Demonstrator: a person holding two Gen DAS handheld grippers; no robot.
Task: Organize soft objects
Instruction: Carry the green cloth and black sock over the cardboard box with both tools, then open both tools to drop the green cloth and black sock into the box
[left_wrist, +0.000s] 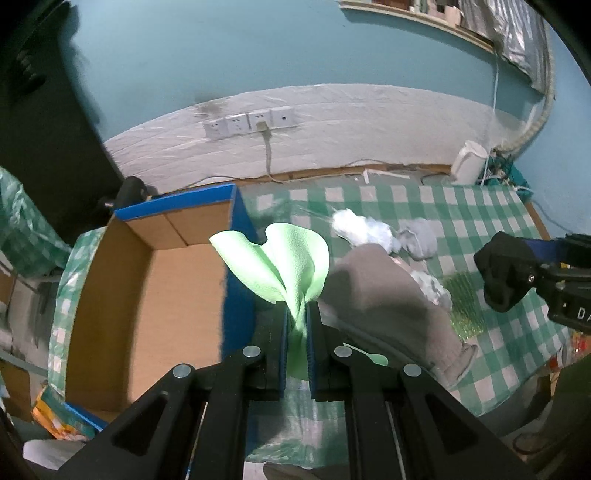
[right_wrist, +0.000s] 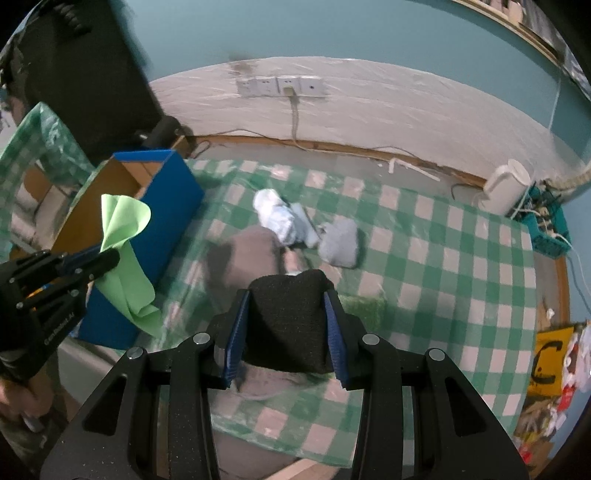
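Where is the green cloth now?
The green cloth is pinched in the left gripper, lifted beside the blue box; in the right wrist view it hangs at the left, before that box.

A home room: teal wall (left_wrist: 258, 48), wall sockets (left_wrist: 251, 123), checked plastic tablecloth (right_wrist: 443, 258), white kettle (right_wrist: 506, 188) far right.

You can read little here. On the right gripper (left_wrist: 496, 275), at three o'clock in the left wrist view, white letters "DA" stand on its black body, cut off by the frame edge. On the left gripper (right_wrist: 110, 258), at eight o'clock in the right wrist view, small white lettering runs along the handle, too blurred to spell. At four o'clock, a yellow sign (right_wrist: 548, 363) bears a big black "C", perhaps part of a longer word.
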